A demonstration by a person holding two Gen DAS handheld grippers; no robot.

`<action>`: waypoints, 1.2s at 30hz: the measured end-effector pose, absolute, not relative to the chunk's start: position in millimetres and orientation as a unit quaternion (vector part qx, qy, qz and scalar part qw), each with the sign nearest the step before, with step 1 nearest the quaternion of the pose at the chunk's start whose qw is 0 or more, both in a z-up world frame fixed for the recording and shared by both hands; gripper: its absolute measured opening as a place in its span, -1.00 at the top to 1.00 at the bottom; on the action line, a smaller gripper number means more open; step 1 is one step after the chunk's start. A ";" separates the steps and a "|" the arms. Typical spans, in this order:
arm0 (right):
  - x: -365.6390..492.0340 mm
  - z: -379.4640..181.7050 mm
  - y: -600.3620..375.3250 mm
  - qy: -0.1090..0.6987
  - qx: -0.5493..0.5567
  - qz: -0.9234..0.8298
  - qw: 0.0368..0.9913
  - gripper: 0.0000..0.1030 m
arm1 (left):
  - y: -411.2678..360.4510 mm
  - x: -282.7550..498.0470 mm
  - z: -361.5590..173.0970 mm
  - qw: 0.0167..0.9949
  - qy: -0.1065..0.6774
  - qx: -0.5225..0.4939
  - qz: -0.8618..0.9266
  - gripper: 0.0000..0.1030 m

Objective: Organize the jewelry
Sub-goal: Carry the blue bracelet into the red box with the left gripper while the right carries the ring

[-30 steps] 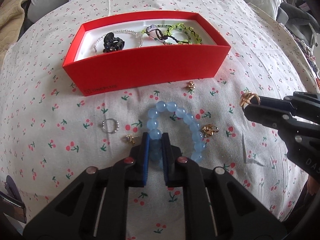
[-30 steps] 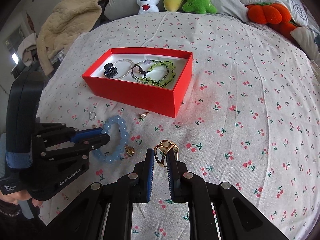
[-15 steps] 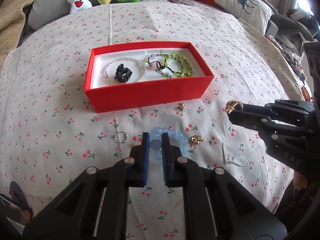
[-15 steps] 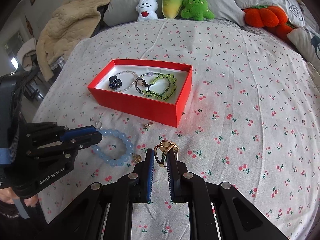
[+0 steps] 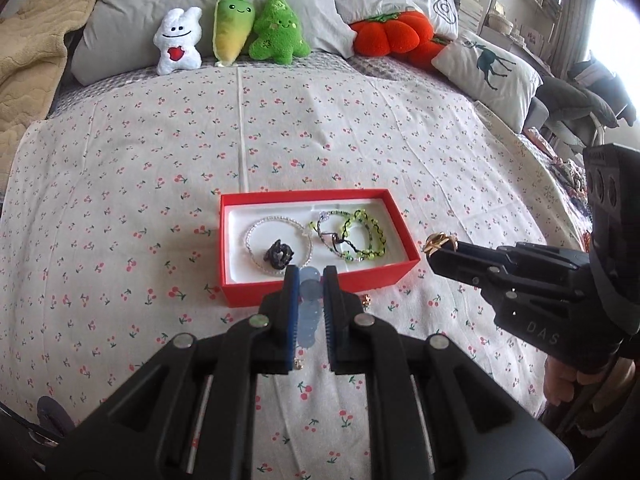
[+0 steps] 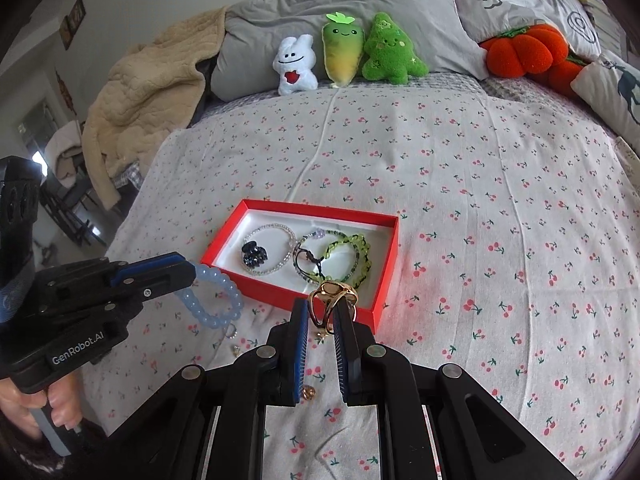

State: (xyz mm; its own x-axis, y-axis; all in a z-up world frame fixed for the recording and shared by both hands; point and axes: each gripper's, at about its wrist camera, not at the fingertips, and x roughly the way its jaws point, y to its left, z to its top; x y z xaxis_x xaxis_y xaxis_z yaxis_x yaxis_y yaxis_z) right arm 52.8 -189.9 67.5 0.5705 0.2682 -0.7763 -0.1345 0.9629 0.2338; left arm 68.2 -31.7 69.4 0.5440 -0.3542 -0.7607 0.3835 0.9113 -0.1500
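Both wrist views face headboard; share red box (image 5: 320, 280).

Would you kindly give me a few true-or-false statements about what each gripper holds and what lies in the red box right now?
1. The left gripper is shut on the blue bead bracelet. True.
2. The right gripper is open. False: it is shut on the gold ring.
3. The black hair claw lies in the red box. True.
4. The green bead bracelet lies on the bedsheet. False: it is in the box.
5. The blue bead bracelet rests in the box. False: it hangs outside it.
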 end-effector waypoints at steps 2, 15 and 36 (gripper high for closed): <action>59.3 69.0 -189.7 0.446 0.082 0.114 0.884 0.75 | -33.4 72.5 73.3 0.881 0.422 0.007 -0.213 0.75; 88.0 60.4 -201.8 0.436 0.120 0.101 0.886 0.75 | -38.8 114.7 66.3 0.888 0.401 -0.053 -0.217 0.75; 108.8 41.9 -192.8 0.449 0.126 0.117 0.877 0.75 | -23.7 150.6 29.9 0.891 0.420 -0.039 -0.169 0.43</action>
